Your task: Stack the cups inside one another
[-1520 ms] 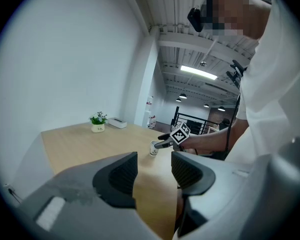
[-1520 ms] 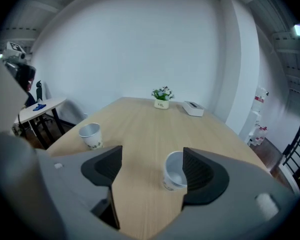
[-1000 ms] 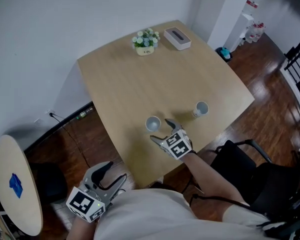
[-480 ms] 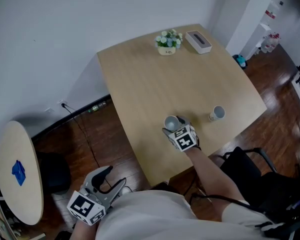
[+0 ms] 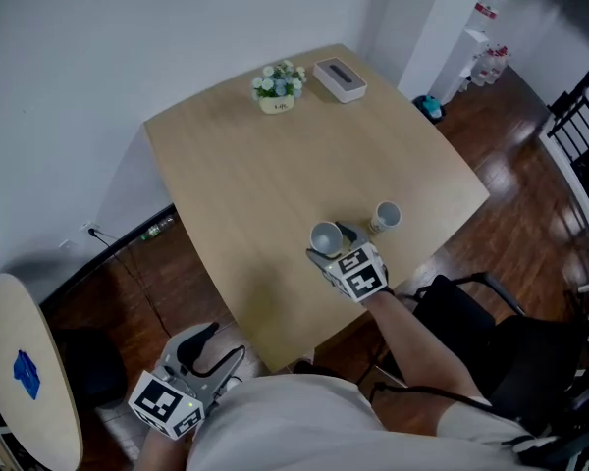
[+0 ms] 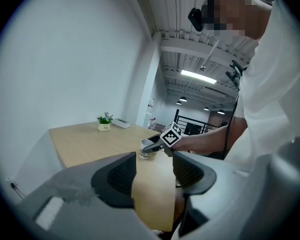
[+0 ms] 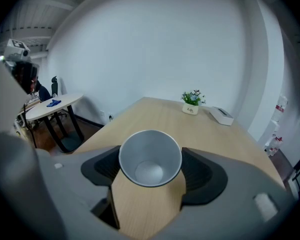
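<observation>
A grey paper cup (image 5: 325,236) stands mouth up between the jaws of my right gripper (image 5: 334,250), near the front right of the wooden table (image 5: 245,165). In the right gripper view both pads (image 7: 106,166) press on the cup (image 7: 150,159), and I look down into its bare inside. A second cup (image 5: 384,216) stands a short way to the right, by the table's edge. My left gripper (image 5: 214,353) hangs open off the table, low at the left, with nothing in it (image 6: 154,171). From there the held cup (image 6: 144,148) shows far ahead.
A small flower pot (image 5: 277,86) and a white box (image 5: 340,77) sit at the table's far edge. A black chair (image 5: 476,312) stands at the front right, close to my right arm. A round side table (image 5: 20,381) is at the lower left.
My right gripper, open beside the cup a second ago, has shut on it. The held cup now sits closer to the second cup. The left gripper has stayed put.
</observation>
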### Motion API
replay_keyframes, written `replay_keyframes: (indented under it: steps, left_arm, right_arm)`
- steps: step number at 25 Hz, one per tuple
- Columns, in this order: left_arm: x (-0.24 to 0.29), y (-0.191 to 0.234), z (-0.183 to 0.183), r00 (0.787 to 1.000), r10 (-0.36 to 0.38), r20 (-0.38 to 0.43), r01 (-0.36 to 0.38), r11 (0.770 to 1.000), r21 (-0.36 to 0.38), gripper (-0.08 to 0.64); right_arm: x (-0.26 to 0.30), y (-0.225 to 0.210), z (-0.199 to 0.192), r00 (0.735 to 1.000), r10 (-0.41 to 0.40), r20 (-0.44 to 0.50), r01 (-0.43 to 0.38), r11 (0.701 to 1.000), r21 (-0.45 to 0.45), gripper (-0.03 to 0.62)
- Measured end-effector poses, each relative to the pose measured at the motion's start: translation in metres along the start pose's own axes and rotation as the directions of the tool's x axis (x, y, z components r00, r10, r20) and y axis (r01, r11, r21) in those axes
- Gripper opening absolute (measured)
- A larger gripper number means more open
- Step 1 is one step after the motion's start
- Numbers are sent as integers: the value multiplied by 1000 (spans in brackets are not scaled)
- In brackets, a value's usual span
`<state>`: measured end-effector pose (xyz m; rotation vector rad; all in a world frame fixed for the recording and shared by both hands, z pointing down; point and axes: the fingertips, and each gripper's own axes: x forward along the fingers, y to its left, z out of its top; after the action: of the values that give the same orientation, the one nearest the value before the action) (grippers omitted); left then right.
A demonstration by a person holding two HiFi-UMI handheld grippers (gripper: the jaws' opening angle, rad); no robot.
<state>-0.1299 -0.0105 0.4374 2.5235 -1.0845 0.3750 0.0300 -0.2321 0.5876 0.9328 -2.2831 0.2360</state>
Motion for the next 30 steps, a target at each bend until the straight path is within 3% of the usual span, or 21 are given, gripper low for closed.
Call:
replay_keyframes:
  steps: [7, 15, 21, 30]
  left_arm:
    - [46, -18, 16, 997, -81, 3, 81, 997, 19, 244]
    - [72, -24, 23, 996, -89, -5, 90, 996, 19, 244]
    - [83, -25, 24, 998, -64, -17, 64, 998, 6, 244]
    - [84, -26, 21, 999, -33, -30, 33, 999, -5, 244]
  right_arm:
    - [-51, -81, -4, 993, -120, 6, 120, 992, 50, 377]
    - [-82, -168, -26, 970, -245, 1, 242, 961, 130, 377]
    - [-72, -195, -48, 967, -252, -33, 254, 956, 146, 377]
    - [-52, -196, -69, 976, -208, -69, 217, 961, 171, 380]
